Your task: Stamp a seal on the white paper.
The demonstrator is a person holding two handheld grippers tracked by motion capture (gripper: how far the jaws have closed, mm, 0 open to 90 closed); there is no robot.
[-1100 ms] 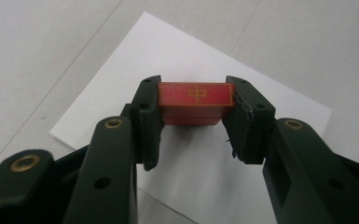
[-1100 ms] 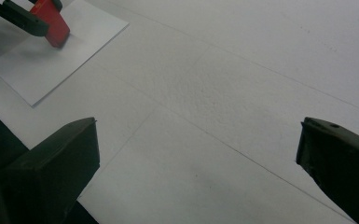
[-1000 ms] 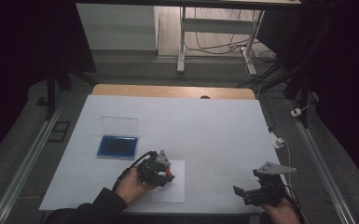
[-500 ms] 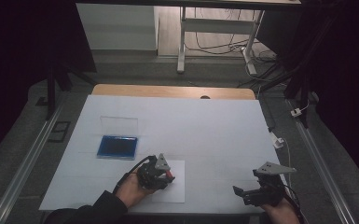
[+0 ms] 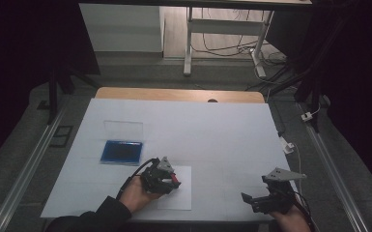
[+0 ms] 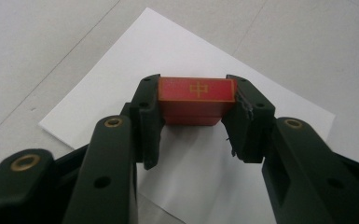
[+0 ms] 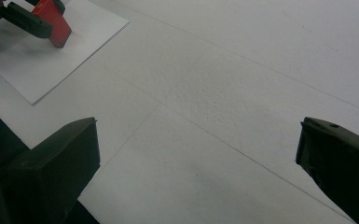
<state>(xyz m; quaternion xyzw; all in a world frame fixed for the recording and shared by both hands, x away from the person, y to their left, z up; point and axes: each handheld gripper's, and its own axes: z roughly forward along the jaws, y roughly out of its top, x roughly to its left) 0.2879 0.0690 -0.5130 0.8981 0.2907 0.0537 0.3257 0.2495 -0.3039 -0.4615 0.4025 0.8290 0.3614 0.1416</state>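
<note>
Left hand-held gripper (image 6: 196, 121) clamped on red block (image 6: 196, 95), jaws pressing both ends; gold mark on block's top face. Block over white sheet (image 6: 177, 51), near sheet's left part in high view; contact with sheet cannot tell. Left hand (image 5: 134, 193) at desk's near edge. Right hand-held gripper (image 5: 251, 199) at near right, jaws wide apart, nothing between, over bare white desk (image 5: 222, 130). Farther left: blue pad (image 5: 121, 151). Just behind pad: clear lid (image 5: 123, 129).
</note>
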